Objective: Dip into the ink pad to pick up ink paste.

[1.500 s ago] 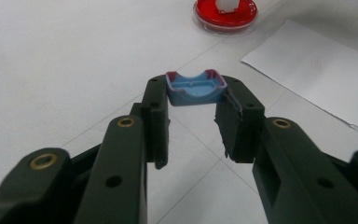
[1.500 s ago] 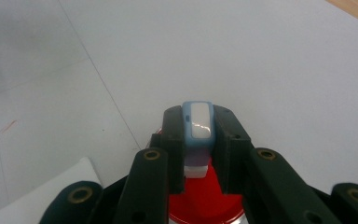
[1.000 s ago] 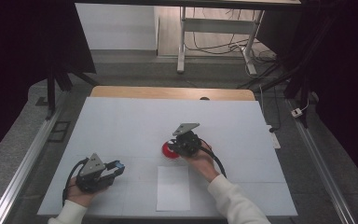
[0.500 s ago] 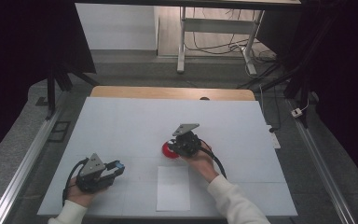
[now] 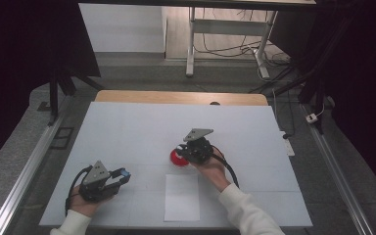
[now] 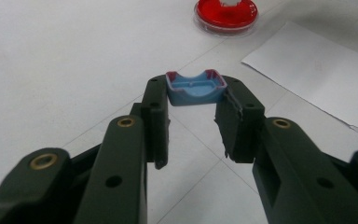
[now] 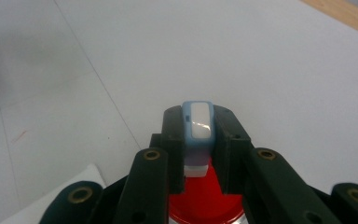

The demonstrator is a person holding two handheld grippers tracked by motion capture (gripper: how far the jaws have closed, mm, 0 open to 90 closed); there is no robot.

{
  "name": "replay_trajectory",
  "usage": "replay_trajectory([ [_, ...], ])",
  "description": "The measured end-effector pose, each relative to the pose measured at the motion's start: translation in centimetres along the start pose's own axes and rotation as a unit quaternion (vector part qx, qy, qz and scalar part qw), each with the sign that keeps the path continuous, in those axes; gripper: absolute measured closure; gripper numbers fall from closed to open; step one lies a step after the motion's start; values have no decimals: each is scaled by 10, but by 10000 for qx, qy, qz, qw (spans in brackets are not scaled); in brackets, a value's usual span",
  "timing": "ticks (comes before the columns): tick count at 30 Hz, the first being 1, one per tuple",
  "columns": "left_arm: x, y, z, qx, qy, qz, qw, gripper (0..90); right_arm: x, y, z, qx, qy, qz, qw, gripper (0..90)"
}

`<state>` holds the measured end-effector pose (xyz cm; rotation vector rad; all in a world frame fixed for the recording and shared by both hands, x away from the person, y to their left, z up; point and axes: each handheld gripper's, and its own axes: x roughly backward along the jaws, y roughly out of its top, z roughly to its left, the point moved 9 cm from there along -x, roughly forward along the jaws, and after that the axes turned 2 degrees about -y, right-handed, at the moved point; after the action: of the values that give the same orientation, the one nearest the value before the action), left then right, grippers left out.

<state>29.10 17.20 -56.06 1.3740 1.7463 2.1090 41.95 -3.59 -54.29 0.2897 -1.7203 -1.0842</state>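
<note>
Between the left gripper's 2 fingertips a small blue cap is clamped, held just above the table. At the right gripper, the narrowly closed fingers pinch a pale blue stamp directly over the red ink pad.

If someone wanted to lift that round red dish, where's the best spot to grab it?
Probably by its clear outer rim, coming in low from the side: the red dish lies flat and shallow on the white table, and the right gripper holds a stamp over its middle.
</note>
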Motion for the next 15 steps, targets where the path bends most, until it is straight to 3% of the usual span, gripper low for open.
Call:
replay_trajectory([
  [15,0,0,0,12,6,-1,10000,652,21,11,-2,-209,106,-421,9988,755],
])
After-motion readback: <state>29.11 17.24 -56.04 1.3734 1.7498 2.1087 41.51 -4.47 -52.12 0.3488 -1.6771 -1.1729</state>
